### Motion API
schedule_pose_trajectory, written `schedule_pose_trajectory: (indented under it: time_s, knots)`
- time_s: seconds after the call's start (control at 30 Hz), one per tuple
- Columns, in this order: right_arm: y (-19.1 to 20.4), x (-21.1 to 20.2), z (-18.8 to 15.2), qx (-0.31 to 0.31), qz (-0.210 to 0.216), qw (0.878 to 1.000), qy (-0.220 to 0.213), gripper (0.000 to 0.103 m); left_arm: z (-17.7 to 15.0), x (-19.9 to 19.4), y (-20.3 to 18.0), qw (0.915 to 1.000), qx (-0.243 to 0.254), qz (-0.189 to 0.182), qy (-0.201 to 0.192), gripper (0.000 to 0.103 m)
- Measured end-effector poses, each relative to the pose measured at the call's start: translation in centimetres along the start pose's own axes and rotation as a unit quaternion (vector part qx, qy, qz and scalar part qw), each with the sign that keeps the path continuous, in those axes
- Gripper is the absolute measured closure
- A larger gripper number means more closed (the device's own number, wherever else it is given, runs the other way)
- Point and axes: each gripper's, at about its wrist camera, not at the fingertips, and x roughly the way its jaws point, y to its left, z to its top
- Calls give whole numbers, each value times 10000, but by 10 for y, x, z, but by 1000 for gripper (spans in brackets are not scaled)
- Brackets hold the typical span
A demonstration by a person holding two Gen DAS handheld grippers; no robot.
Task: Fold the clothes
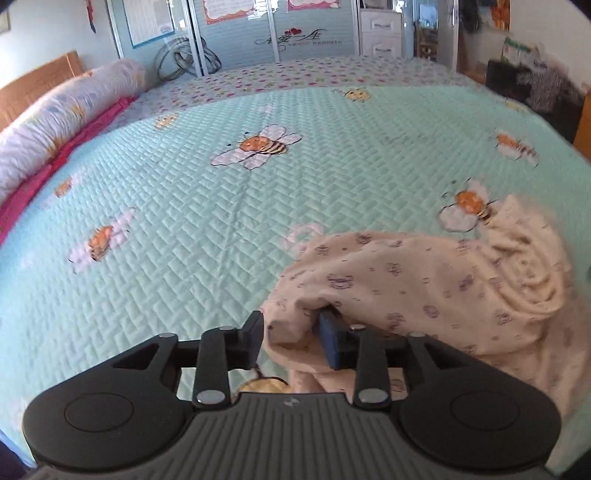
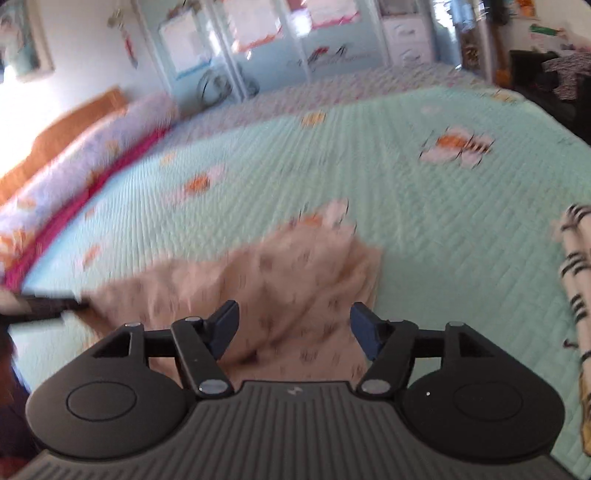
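Note:
A cream garment with small purple prints (image 1: 424,288) lies crumpled on the mint bee-pattern quilt (image 1: 184,221), at the lower right of the left wrist view. My left gripper (image 1: 293,334) stands partly open. A loose fold of the garment's near corner sits between its fingers, and the pads do not clamp it. In the blurred right wrist view the same garment (image 2: 295,269) spreads out just ahead. My right gripper (image 2: 293,328) is wide open above its near edge, holding nothing. A dark finger (image 2: 55,304) of the other gripper shows at the garment's left corner.
A long floral bolster (image 1: 62,110) and a pink sheet (image 1: 44,177) run along the left by the wooden headboard (image 1: 40,74). A zebra-striped cloth (image 2: 576,266) lies at the quilt's right side. Sliding wardrobe doors (image 1: 240,33) and white drawers (image 1: 380,33) stand beyond the bed.

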Motion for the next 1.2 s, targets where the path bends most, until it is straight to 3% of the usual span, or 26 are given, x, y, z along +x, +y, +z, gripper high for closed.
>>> schedule_pose_trajectory:
  time_s: [0.1, 0.27, 0.33, 0.4, 0.53, 0.67, 0.77, 0.9, 1.1, 1.2]
  knots:
    - [8, 13, -10, -100, -187, 9997, 72, 35, -2, -1, 1, 9999, 20, -131, 13, 61]
    - [64, 9, -11, -1280, 463, 9907, -66, 35, -5, -4, -1, 9996, 98, -247, -45, 59]
    - [86, 24, -12, -1755, 256, 9826, 549, 39, -6, -4, -1, 9997, 102, -211, 21, 54]
    - [93, 36, -12, -1691, 377, 9796, 1019, 53, -7, -2, -1, 9997, 60, -168, 144, 53]
    - [100, 65, 0, -1577, 544, 9735, 1565, 53, -7, 5, 1, 9992, -83, -105, 386, 52]
    - [89, 110, 38, -883, 418, 9882, 1182, 53, -7, 9, 3, 9985, -144, 33, 523, 52]
    - [77, 113, 63, -424, 188, 9988, -185, 48, -6, 10, 6, 9979, -180, 168, 595, 52]
    - [54, 91, 63, 366, 625, 9961, -507, 35, -8, 15, 11, 9972, -246, 206, 680, 48]
    - [31, 35, 23, -162, -294, 9973, -658, 34, -20, 32, 5, 9951, -273, 202, 931, 47]
    - [40, 30, 2, -1360, -585, 9879, -464, 34, -22, 32, -5, 9963, -72, 221, 825, 47]
